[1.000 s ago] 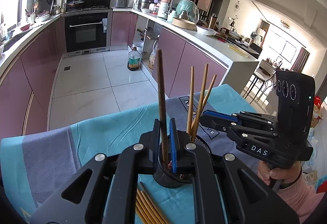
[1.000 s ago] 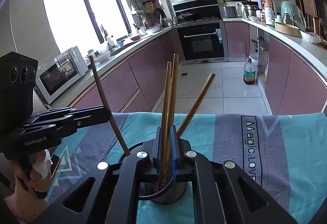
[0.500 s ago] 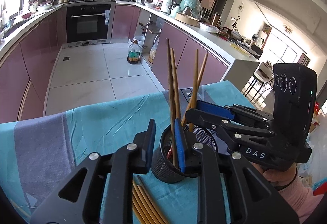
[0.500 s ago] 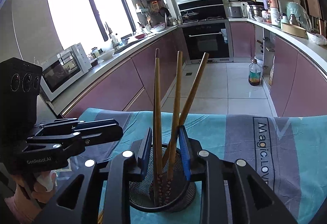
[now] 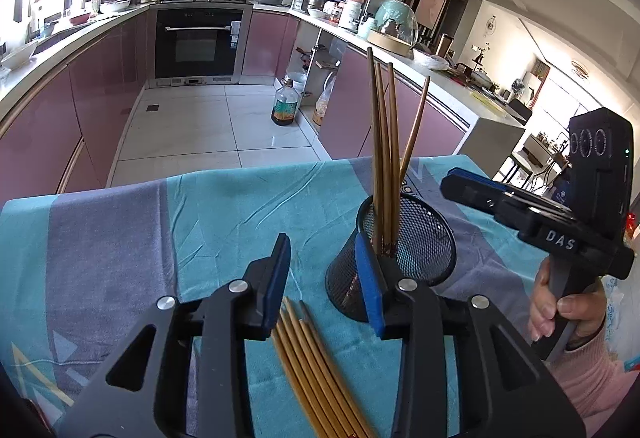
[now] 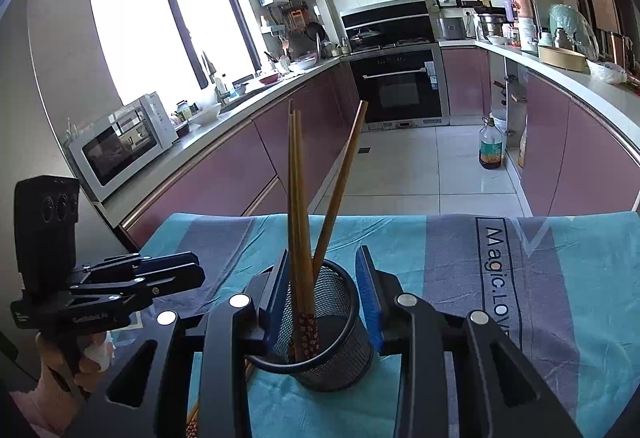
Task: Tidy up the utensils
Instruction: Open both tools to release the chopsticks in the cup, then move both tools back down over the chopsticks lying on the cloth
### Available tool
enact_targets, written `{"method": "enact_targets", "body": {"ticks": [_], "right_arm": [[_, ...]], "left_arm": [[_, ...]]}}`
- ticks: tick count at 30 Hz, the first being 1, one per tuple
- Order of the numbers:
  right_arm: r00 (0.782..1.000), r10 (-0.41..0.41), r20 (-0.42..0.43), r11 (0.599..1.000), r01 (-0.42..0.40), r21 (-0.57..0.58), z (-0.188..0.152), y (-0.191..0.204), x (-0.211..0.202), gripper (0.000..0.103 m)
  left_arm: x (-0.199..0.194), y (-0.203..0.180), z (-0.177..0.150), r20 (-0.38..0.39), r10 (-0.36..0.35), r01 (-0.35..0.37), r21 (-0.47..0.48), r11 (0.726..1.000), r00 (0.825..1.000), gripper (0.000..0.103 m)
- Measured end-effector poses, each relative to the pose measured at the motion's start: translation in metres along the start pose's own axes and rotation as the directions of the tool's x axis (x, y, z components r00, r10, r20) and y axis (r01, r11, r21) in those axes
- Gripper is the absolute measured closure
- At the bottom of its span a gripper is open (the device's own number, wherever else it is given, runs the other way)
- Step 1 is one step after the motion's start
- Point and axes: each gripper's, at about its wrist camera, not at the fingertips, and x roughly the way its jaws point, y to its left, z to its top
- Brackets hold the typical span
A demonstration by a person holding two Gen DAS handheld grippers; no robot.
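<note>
Four chopsticks (image 5: pixel 386 158) stand in the mesh cup (image 5: pixel 416 238); both the left gripper (image 5: pixel 322 284) and right gripper (image 6: pixel 326 292), jaws just opened, hold nothing. A loose bundle (image 5: pixel 316 366) beneath the left awaits.

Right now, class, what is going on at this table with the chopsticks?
A person holds a gripper in each hand and is sorting chopsticks into a black mesh holder on a blue cloth. Four chopsticks stand in the holder. Both grippers' jaws have just been opening and grip nothing: the left gripper hangs above the loose chopsticks lying beside the holder, and the right gripper straddles the holder's rim.
</note>
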Motion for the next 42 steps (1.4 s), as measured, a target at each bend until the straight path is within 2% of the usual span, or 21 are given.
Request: {"method": "enact_targets", "body": {"ticks": [3,6,9,12,16,21,33,42], "right_arm": [[0.999,0.031,0.029,0.999,-0.030,-0.029,-0.005,0.009,-0.018,0.071],[0.996,0.091,0.022,0.993,-0.089,-0.076,-0.018,0.023,-0.034,0.071],[0.989,0.147,-0.032,0.983,-0.150,-0.105,-0.036,0.038,-0.033,0.070],[0.979,0.159,-0.130,0.980,-0.172,-0.099,-0.060,0.047,-0.013,0.070],[0.960,0.137,-0.242,0.985,-0.158,-0.067,-0.087,0.052,0.020,0.070],[0.947,0.117,-0.301,0.989,-0.138,-0.049,-0.106,0.058,0.041,0.070],[0.947,0.040,-0.319,0.987,-0.088,-0.137,-0.119,0.079,0.051,0.070],[0.945,0.016,-0.326,0.986,-0.069,-0.151,-0.120,0.081,0.056,0.071]], "left_arm": [[-0.008,0.003,-0.013,0.007,0.023,-0.023,0.009,1.000,1.000,0.065],[-0.015,0.004,-0.028,0.008,0.043,-0.043,0.020,0.999,0.999,0.065],[-0.018,0.006,-0.047,-0.011,0.072,-0.072,0.027,0.997,0.997,0.064],[-0.015,0.008,-0.068,-0.047,0.099,-0.098,0.031,0.995,0.994,0.061],[-0.010,0.012,-0.087,-0.094,0.124,-0.123,0.022,0.992,0.988,0.061],[-0.007,0.018,-0.105,-0.125,0.146,-0.145,0.013,0.989,0.981,0.061],[-0.005,0.014,-0.115,-0.144,0.138,-0.138,0.010,0.990,0.980,0.059],[0.001,0.008,-0.119,-0.154,0.141,-0.137,0.035,0.990,0.978,0.059]]}}
